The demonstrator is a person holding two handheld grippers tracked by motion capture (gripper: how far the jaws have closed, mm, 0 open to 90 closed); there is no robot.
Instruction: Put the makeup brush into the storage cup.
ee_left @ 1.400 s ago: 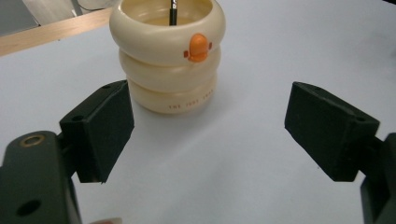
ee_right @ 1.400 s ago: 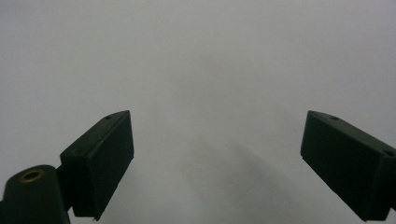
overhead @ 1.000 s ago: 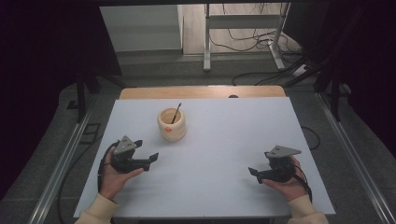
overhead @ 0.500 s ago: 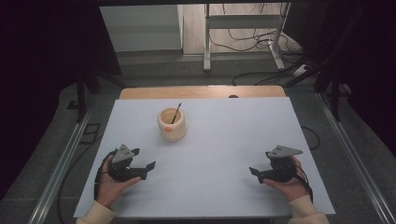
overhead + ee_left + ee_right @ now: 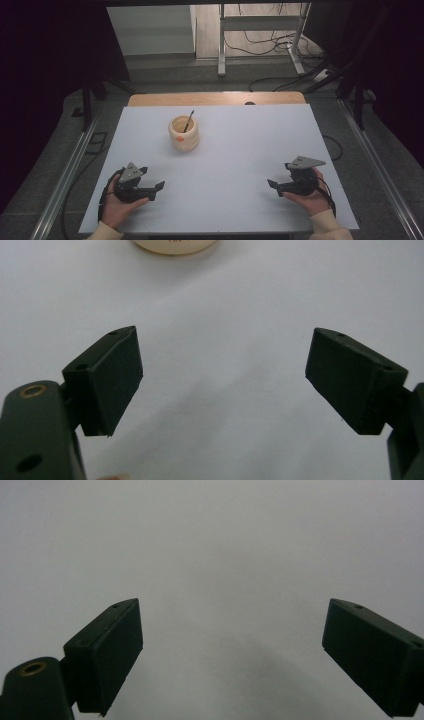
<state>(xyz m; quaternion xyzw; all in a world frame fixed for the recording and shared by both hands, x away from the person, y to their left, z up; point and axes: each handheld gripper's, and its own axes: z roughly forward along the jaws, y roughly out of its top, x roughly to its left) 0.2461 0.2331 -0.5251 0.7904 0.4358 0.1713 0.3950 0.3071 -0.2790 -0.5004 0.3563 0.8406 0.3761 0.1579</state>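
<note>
A cream-coloured round cup [image 5: 183, 133] with a dark stick [image 5: 188, 121] leaning in it stands on the white table [image 5: 235, 150], left of centre toward the back. Its base [image 5: 175, 245] shows at the top edge of the left gripper view. My left gripper [image 5: 159, 187] rests in a hand near the front left edge, jaws wide apart and empty [image 5: 222, 377]. My right gripper [image 5: 272, 185] lies in the other hand near the front right, also open over bare table [image 5: 232, 652]. Both point inward toward the table's middle.
A wooden strip [image 5: 215, 98] runs along the table's far edge. Beyond it are a metal stand [image 5: 260, 37] and cables on the floor [image 5: 280, 47]. Metal rails [image 5: 62, 185] flank the table on both sides.
The left hand and its gripper have drawn back toward the front edge of the table. The right gripper has barely shifted.
</note>
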